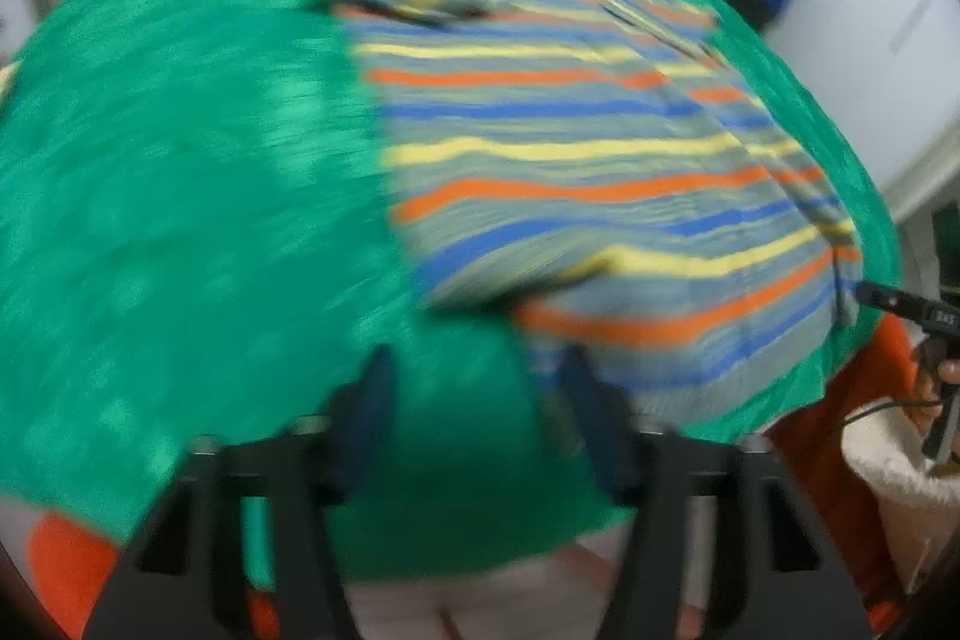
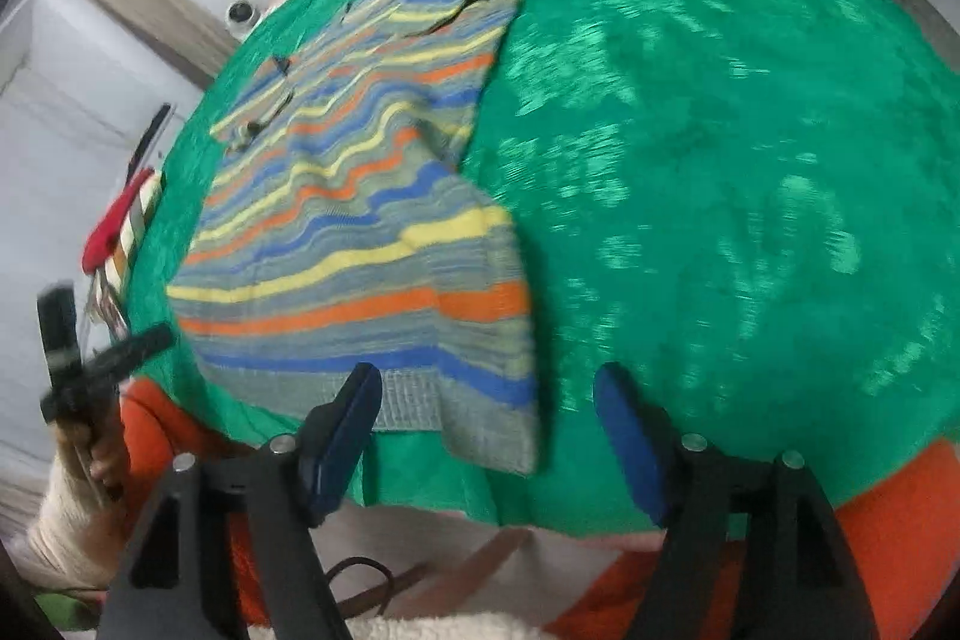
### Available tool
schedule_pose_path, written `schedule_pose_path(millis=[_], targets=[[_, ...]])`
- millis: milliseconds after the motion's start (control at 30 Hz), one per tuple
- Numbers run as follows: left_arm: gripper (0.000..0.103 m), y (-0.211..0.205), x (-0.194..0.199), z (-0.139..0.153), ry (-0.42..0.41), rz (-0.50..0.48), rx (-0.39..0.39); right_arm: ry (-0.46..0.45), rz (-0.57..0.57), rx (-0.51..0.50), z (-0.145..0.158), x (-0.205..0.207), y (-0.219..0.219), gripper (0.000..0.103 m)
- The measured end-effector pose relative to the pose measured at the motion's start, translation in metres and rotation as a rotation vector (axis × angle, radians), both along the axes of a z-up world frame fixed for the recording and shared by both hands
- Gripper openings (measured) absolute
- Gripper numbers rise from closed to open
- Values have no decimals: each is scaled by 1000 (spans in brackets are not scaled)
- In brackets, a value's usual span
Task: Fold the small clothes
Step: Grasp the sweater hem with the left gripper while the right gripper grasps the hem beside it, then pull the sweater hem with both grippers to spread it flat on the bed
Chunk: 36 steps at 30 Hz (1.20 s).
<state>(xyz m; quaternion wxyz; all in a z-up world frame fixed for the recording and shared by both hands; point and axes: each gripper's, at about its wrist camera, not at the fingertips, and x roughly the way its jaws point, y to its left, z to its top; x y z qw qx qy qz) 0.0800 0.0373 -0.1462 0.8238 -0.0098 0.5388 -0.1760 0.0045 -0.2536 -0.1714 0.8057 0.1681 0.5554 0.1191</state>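
Striped knit sweater (image 2: 360, 232) lies flat on the green cloth (image 2: 720, 160).
Both your grippers, left (image 1: 474, 388) and right (image 2: 486, 400), are released, empty; it's soft, limp: pinch the hem corner just ahead.

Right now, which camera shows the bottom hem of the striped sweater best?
The right wrist view: the striped sweater shows its grey ribbed hem close and fairly sharp. The left wrist view shows the sweater blurred, its hem partly behind a finger.
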Motion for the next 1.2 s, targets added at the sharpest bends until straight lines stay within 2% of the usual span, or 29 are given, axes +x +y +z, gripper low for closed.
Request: schedule_pose_path(millis=[33, 67, 133, 200, 267, 333, 433, 500, 567, 600, 667, 733, 800, 833, 900, 967, 1033, 1100, 1200], targets=[[22, -10, 7, 0, -7, -24, -2, -2, -2, -11, -4, 3, 5, 73], [21, -25, 12, 7, -25, -56, -26, -13, -10, -25, -6, 6, 9, 73], [21, -42, 29, 24, -49, -107, -162, -42, -14, -43, -10, 9, 10, 73], [21, -47, 41, 42, -45, -144, -358, -67, -25, -53, -11, 14, 13, 74], [21, -40, 42, 52, -65, -142, -427, -77, -43, -42, -11, 14, 10, 74], [21, -27, 37, 51, -73, -127, -396, -82, -51, -29, -10, 12, 6, 73], [21, -16, 38, 29, -22, -84, -334, -95, -54, -15, -11, 7, 2, 73], [21, -10, 29, 22, 6, -66, -338, -100, -51, -26, -13, 9, 6, 73], [21, -14, 25, 24, -3, -70, -348, -105, -43, -38, -14, 8, 8, 78], [24, -21, 28, 28, -10, -75, -341, -107, -40, -46, -13, 9, 11, 78], [42, -37, 38, 25, -13, -69, -303, -104, -32, -63, -11, 11, 16, 79], [42, -52, 47, 14, 15, -76, -262, -106, -21, -59, -6, 10, 15, 78], [26, -66, 51, -3, 74, -81, -217, -109, -23, -45, -1, 7, 9, 78], [10, -68, 52, -7, 81, -75, -201, -108, -29, -43, 0, 6, 5, 76], [7, -61, 46, -7, 92, -55, -206, -82, -17, -27, -4, 7, -1, 58], [6, -41, 34, 6, 108, -32, -237, -41, 33, -21, -9, 9, 0, 6], [6, -18, 12, 27, 94, -32, -223, -29, 72, -1, -2, 5, 1, 6], [6, 9, -12, 42, 83, -18, -163, -22, 104, 61, 11, -1, 1, 6], [6, 37, -35, 31, 125, 19, -87, -23, 110, 79, 21, -5, 0, 6]])
